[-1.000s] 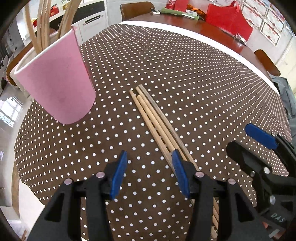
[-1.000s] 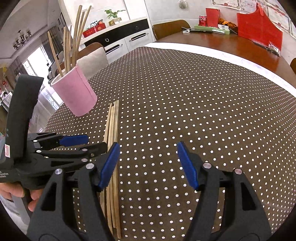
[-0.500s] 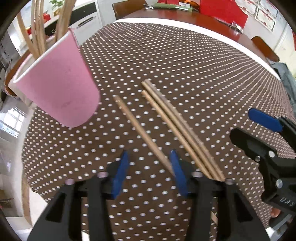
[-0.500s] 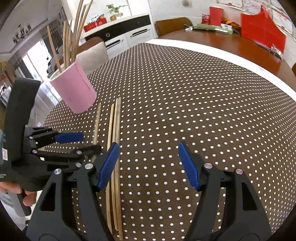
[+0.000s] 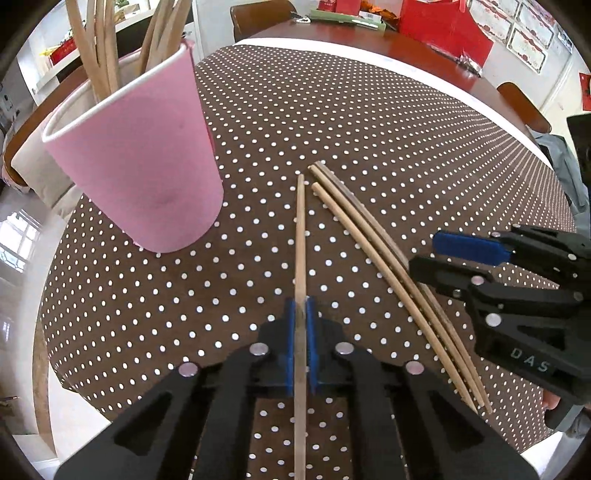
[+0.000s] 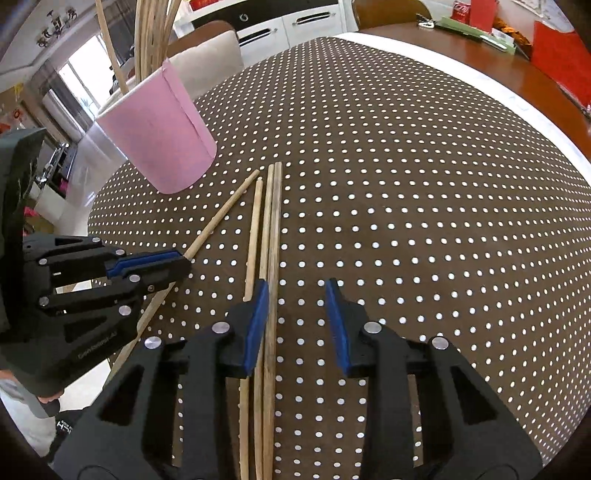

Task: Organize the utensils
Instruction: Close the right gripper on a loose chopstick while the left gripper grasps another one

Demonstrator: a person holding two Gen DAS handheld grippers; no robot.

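Note:
A pink paper cup [image 5: 140, 166] holding several wooden chopsticks stands at the left on the brown dotted tablecloth [image 5: 369, 122]. My left gripper [image 5: 301, 306] is shut on one chopstick [image 5: 301, 229], which points ahead past the cup's base. Three more chopsticks [image 5: 369, 243] lie together to its right. In the right wrist view my right gripper [image 6: 297, 325] hangs over that bundle [image 6: 271, 229] with its jaws closing. The rightmost stick lies between the pads, and the left pad sits over the other two. No pad presses on them. The left gripper [image 6: 183, 264] shows there too, clamped on its stick [image 6: 221, 218].
The cloth's near edge and the white table rim [image 5: 62, 406] lie close under both grippers. A padded chair [image 6: 207, 48] stands behind the cup [image 6: 159, 129]. Red folders and papers [image 5: 443, 33] lie on the wooden table beyond.
My left gripper closed on one chopstick and drew it left, away from the bundle. My right gripper shifted left over the other three sticks and its jaws narrowed.

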